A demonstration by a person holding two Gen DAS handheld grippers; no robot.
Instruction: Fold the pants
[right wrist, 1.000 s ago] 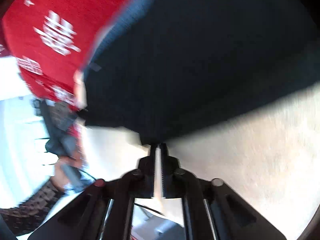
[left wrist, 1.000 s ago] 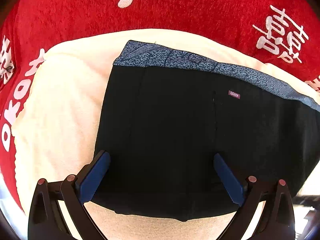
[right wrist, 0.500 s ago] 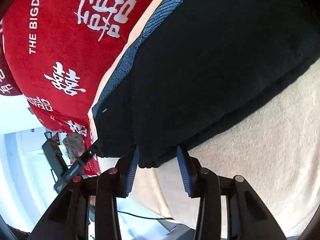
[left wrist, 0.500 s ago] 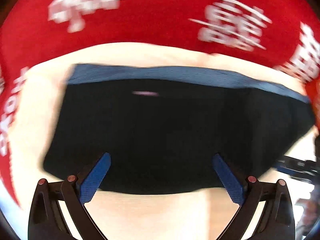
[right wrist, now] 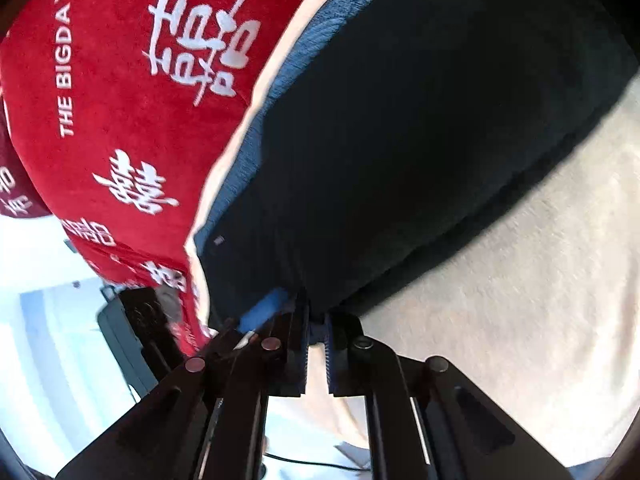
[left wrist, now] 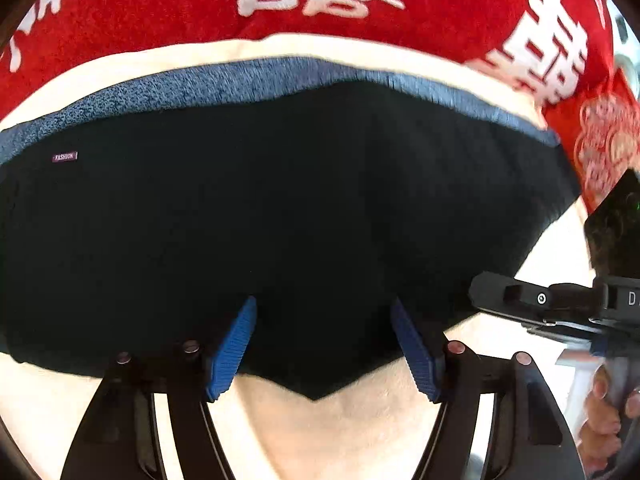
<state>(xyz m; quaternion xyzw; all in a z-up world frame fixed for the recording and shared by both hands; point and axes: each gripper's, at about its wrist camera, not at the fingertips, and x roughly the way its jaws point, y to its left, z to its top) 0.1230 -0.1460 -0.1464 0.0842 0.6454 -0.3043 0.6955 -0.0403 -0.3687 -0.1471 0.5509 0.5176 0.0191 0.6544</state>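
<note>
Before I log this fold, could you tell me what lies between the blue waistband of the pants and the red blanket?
A strip of cream towel separates the waistband from the red blanket; both wrist views show it.

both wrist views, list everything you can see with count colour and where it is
pants: one, black with a blue waistband, folded on the cream cloth
label: one, purple, below the waistband
cream cloth: one, under the pants
red blanket: one, white characters, beyond the cream cloth
left gripper: black, blue pads, jaws just been closing, spread over the pants' near edge
right gripper: black, shut on the pants' edge
hand: one, lower right of the left view
</note>
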